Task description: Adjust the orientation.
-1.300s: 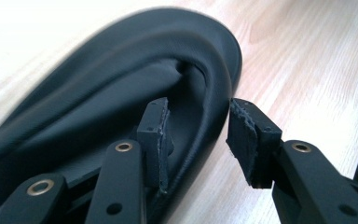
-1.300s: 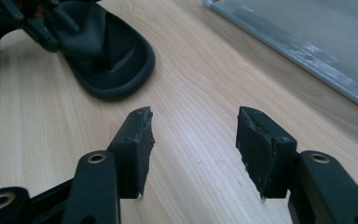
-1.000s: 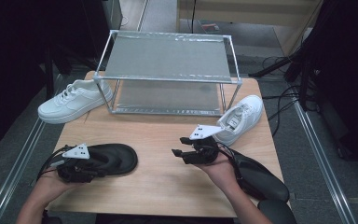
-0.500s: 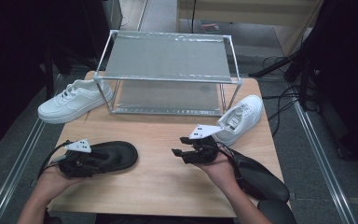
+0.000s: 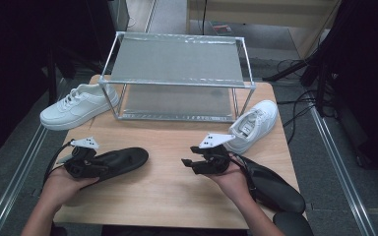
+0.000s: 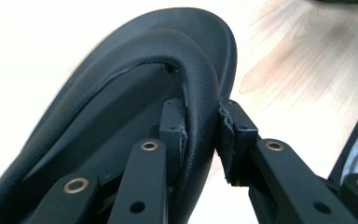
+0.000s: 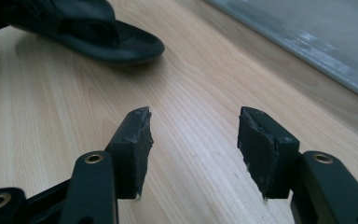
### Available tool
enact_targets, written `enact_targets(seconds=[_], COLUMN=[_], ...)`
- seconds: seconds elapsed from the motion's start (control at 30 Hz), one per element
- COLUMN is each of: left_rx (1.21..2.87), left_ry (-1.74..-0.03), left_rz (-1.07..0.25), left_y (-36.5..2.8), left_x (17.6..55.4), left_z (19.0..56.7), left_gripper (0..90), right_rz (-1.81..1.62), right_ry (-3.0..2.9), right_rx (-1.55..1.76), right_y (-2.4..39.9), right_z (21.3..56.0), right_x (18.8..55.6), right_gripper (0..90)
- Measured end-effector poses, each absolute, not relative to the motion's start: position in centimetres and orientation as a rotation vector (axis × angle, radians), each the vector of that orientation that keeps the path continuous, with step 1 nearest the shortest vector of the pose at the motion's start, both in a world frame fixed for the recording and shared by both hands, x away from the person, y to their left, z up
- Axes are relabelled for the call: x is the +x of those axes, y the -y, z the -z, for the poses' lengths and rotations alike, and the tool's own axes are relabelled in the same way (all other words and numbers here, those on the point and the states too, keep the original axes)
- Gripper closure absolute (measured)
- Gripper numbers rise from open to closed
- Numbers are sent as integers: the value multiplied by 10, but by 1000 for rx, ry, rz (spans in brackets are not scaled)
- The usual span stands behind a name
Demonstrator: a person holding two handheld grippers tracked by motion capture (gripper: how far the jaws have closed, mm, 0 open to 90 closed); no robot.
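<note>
Black flip-flop (image 6: 121, 93) strap sits pinched between the pads of my left tongs (image 6: 203, 135), whose jaws have just been closing on it; from above, those left tongs (image 5: 86, 162) grip the sandal near the desk's (image 5: 167, 196) front left, its toe pointing toward the middle. My right tongs (image 7: 193, 140) are spread with nothing between them, hovering low over bare wood; in the high view they (image 5: 197, 164) are near the middle. Behind that hand lies a second black sandal (image 5: 270, 187) at the front right edge. Farther back, a white sneaker (image 5: 253, 125) lies right of a wire shoe rack (image 5: 177, 64), another white sneaker (image 5: 76, 105) left of it. My worry: the hold is on a soft, rounded strap alone, so the sole could swing, sag or slip free when lifted, or clip the rack frame.
</note>
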State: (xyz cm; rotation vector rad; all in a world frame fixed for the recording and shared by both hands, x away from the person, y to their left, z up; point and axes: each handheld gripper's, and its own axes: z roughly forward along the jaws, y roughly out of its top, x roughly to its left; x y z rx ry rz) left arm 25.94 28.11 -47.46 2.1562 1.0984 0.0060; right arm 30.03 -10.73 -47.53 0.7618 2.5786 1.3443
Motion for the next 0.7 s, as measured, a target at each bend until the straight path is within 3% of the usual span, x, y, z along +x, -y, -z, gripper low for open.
enact_targets(seconds=[0.7], left_rx=[2174], left_ry=[-980], left_rz=[-18], left_y=[-226], left_x=[302], left_z=[448], left_gripper=[806], right_rz=[-1297], right_ry=[-2551], right_rx=[843], right_y=[122], right_z=[484], right_x=[292], right_gripper=[455])
